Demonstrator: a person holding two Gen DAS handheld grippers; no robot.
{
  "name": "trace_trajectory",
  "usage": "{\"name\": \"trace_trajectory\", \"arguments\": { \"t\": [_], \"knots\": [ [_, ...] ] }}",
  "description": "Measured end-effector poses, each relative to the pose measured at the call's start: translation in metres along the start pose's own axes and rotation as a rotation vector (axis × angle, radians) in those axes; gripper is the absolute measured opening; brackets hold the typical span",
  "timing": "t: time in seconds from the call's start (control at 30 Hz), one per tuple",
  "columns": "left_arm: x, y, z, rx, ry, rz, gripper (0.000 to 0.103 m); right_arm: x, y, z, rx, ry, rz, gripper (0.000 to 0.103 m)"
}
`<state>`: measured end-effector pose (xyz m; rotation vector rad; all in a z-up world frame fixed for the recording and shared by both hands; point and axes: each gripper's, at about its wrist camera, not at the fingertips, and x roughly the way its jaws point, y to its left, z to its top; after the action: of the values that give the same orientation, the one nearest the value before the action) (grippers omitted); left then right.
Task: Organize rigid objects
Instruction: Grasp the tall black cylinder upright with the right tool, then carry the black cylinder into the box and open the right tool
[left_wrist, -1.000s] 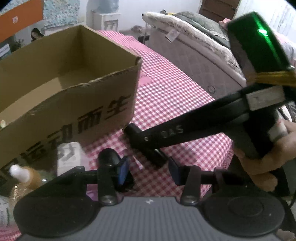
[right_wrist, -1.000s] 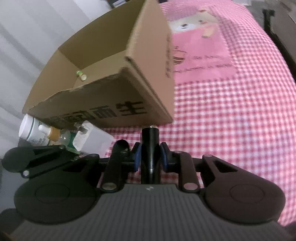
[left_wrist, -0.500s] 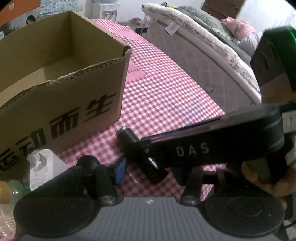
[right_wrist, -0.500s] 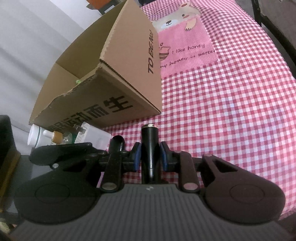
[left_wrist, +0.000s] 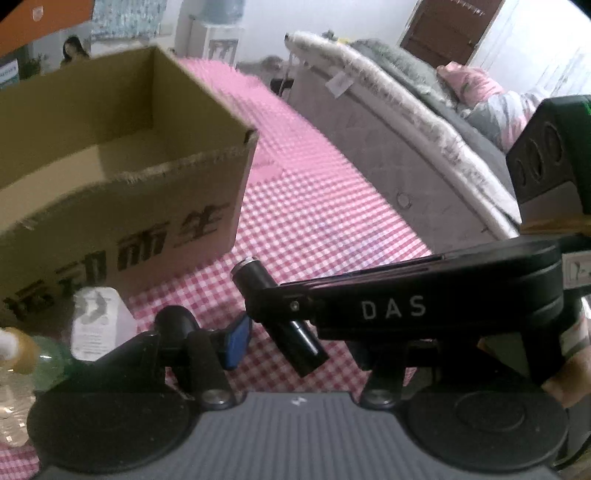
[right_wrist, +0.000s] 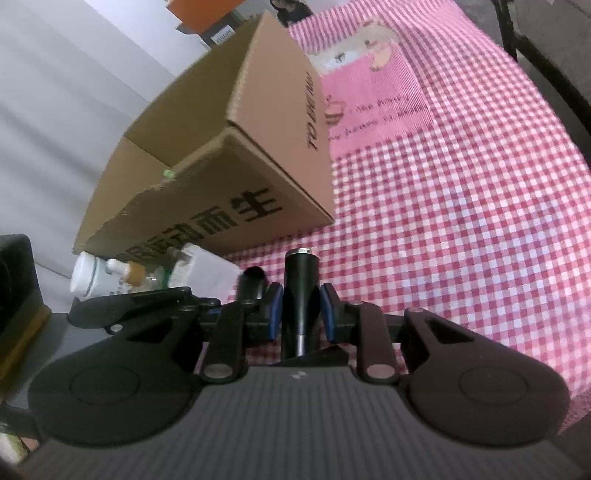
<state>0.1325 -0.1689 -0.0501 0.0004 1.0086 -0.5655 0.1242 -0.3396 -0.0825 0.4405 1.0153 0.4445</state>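
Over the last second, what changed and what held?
The right gripper carried the black cylinder up off the cloth, toward the box. Its grip stayed shut; the left gripper stayed open and empty; the box and bottles stayed put.

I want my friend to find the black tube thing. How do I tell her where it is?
Find the big brown cardboard box on the pink checked tablecloth. Just in front of its printed side, the right gripper pinches a short black metal cylinder with a silver tip. Nearby bottles are pale; only this is black.
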Motion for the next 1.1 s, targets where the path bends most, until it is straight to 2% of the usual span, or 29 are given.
{"name": "trace_trajectory", "arguments": {
  "t": [0.13,0.3,0.43,0.53,0.7,0.83,0.97,1.1],
  "knots": [
    [-0.036,-0.009,0.002,0.034,-0.084,0.017,0.054,-0.029,0.026,-0.004,-0.045,-0.063,0.011,0.021],
    [-0.096,-0.014,0.007,0.071,-0.203,0.087,0.054,-0.06,0.065,0.003,-0.118,-0.15,0.071,0.021],
    [-0.138,0.002,0.018,0.046,-0.279,0.149,0.054,-0.071,0.105,0.023,-0.21,-0.192,0.141,0.021],
    [-0.159,0.025,0.03,0.006,-0.294,0.185,0.054,-0.06,0.136,0.046,-0.259,-0.179,0.199,0.021],
    [-0.167,0.08,0.054,-0.094,-0.249,0.227,0.054,-0.021,0.171,0.088,-0.275,-0.079,0.265,0.021],
    [-0.149,0.135,0.065,-0.186,-0.161,0.223,0.053,0.042,0.181,0.126,-0.199,0.082,0.289,0.021],
    [-0.124,0.181,0.067,-0.254,-0.072,0.236,0.052,0.105,0.18,0.144,-0.103,0.228,0.283,0.021],
    [-0.116,0.197,0.065,-0.258,-0.047,0.31,0.054,0.154,0.175,0.15,-0.019,0.345,0.269,0.022]
  ]
}}
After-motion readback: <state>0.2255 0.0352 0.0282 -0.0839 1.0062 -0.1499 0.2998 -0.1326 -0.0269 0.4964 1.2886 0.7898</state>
